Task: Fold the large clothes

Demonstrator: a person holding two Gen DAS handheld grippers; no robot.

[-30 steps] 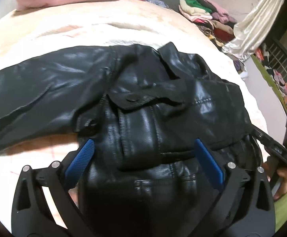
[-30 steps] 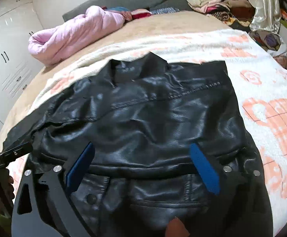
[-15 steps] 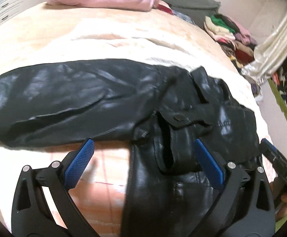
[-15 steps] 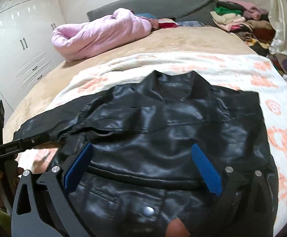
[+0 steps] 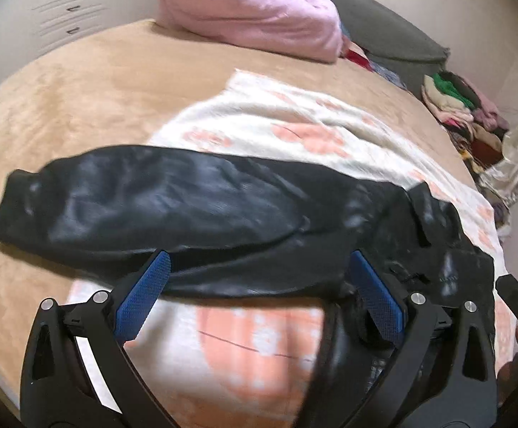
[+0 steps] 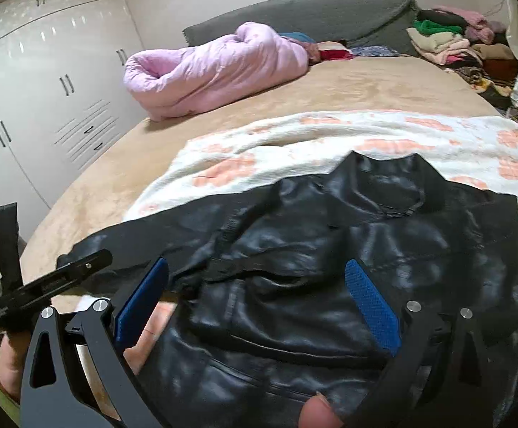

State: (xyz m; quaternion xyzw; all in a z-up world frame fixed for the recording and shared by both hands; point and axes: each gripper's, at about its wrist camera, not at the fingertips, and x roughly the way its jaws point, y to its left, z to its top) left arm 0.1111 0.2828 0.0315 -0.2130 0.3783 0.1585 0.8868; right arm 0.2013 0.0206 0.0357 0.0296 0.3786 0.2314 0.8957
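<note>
**Sleeve first, then body**

Your left gripper (image 5: pixel 255 292), jaws spread, hovers at the black leather jacket's (image 6: pixel 348 249) outstretched sleeve (image 5: pixel 144 207) on the bed's patterned blanket (image 5: pixel 294 132). Expect heavy, slick, stiff folds; grab the cuff. Your right gripper (image 6: pixel 259 306), also spread, hangs over the body.

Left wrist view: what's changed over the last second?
The left gripper has swung off the body of the black jacket toward its outstretched sleeve, which now fills the view. Its jaws stayed open and took hold of nothing. The right gripper stayed open over the jacket's body. The jacket still lies on the patterned blanket.
</note>
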